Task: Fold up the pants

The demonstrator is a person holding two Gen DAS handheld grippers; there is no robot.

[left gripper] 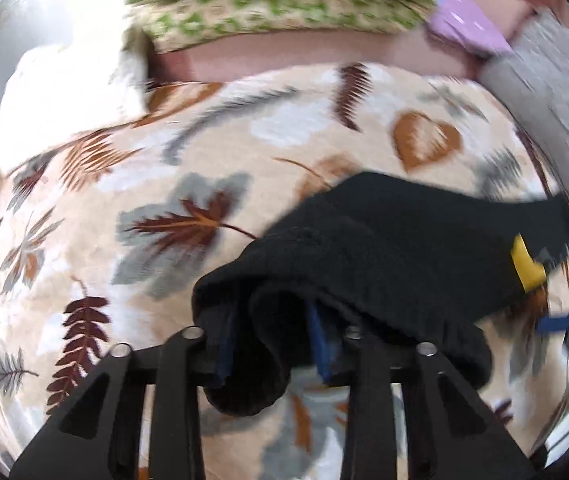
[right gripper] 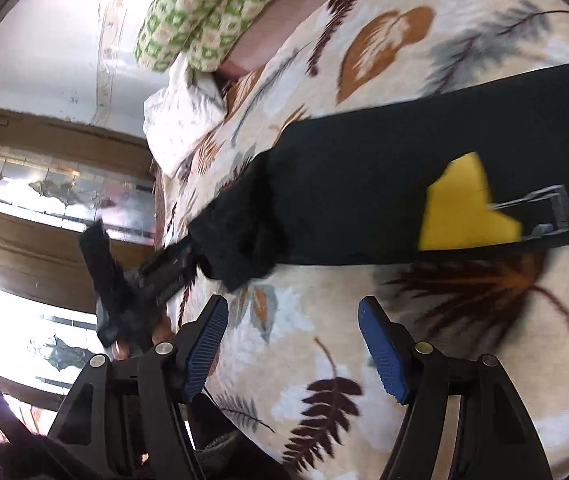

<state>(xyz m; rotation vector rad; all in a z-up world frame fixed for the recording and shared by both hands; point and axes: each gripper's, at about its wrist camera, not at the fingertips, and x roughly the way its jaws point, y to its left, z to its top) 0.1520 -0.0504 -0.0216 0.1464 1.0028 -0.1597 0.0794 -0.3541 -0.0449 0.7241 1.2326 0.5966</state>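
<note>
The black pants [left gripper: 396, 240] with a yellow patch [left gripper: 526, 266] lie across a leaf-print bedspread [left gripper: 204, 160]. My left gripper [left gripper: 272, 344] is shut on the pants' ribbed end, which bunches between its blue pads and hangs below them. In the right wrist view the pants [right gripper: 364, 192] stretch from the left gripper [right gripper: 164, 272] across to the right, the yellow patch [right gripper: 464, 208] facing up. My right gripper [right gripper: 292, 344] is open and empty, its blue pads [right gripper: 384, 356] just above the bedspread [right gripper: 324, 320], a little short of the pants' edge.
Green-patterned pillows [left gripper: 276, 4] lie at the head of the bed, with a white pillow [left gripper: 68, 96] to the left and a purple item [left gripper: 464, 20] to the right. A grey cloth [left gripper: 556, 92] lies at the right edge. Wooden-framed glass doors [right gripper: 56, 192] stand beside the bed.
</note>
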